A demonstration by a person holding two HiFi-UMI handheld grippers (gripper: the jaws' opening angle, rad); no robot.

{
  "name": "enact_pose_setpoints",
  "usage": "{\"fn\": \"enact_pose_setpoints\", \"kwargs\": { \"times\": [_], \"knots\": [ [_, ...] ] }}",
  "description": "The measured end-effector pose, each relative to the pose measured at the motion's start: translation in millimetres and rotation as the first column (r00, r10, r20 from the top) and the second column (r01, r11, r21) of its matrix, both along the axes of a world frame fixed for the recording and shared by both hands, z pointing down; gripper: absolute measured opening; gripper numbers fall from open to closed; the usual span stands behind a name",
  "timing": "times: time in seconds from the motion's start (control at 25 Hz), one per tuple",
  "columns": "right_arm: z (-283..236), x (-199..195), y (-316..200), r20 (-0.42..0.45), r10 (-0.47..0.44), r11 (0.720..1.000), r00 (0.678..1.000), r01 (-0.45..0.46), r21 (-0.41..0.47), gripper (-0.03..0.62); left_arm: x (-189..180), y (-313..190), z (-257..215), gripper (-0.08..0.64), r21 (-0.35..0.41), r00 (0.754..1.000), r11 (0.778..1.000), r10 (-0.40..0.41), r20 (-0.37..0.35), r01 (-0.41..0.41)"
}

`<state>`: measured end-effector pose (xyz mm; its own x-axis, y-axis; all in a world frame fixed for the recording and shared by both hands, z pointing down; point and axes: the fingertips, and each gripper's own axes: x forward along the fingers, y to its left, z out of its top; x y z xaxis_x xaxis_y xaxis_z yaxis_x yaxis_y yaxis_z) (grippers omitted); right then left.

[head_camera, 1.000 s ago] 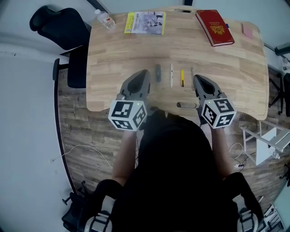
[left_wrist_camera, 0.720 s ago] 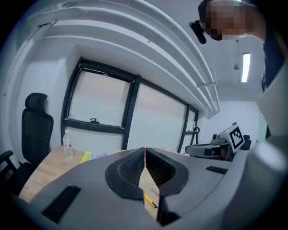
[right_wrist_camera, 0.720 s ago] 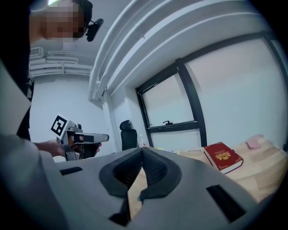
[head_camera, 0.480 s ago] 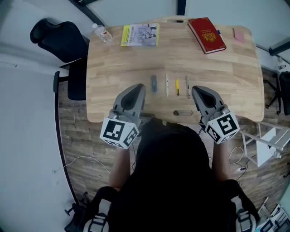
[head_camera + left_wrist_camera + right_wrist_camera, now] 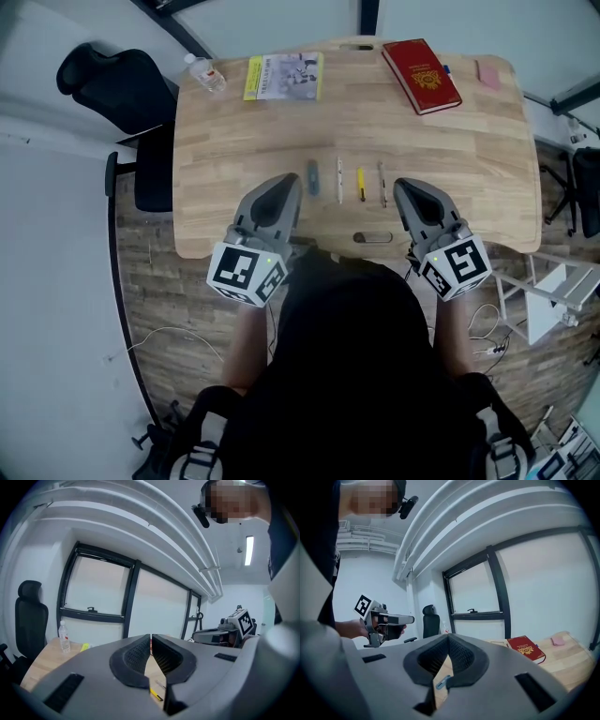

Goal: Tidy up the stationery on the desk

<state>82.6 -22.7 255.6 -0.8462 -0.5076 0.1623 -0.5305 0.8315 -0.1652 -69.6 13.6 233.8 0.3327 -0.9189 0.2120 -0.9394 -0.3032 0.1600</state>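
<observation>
Held left gripper (image 5: 284, 184) and right gripper (image 5: 406, 187) above near edge, each with jaws pressed together, nothing pinched. Found stationery in row between tips, mid-table: grey item (image 5: 312, 178), white pen (image 5: 339, 180), yellow pen (image 5: 361, 184), pale pen (image 5: 382, 183). Found red book (image 5: 420, 75) by far right corner.

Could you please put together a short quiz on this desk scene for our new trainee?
1. True or false: the red hardcover book lies near the far edge of the wooden desk.
2. How many slim items are in the row that includes the yellow pen? A) two B) four C) six
3. Fill in: the left gripper and the right gripper both have their jaws ___.
Key: 1 true; 2 B; 3 shut, with nothing held.
</observation>
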Motion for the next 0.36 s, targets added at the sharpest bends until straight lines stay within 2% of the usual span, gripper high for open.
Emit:
{"fn": "enact_pose_setpoints", "kwargs": {
  "times": [0.36],
  "knots": [
    [0.6, -3.2, -3.2, -0.015, -0.013, 1.000, 1.000, 0.013, 0.007, 0.020, 1.9, -16.1, -0.8, 0.041, 0.010, 1.000, 1.000, 0.002, 0.001, -0.002]
  ]
}}
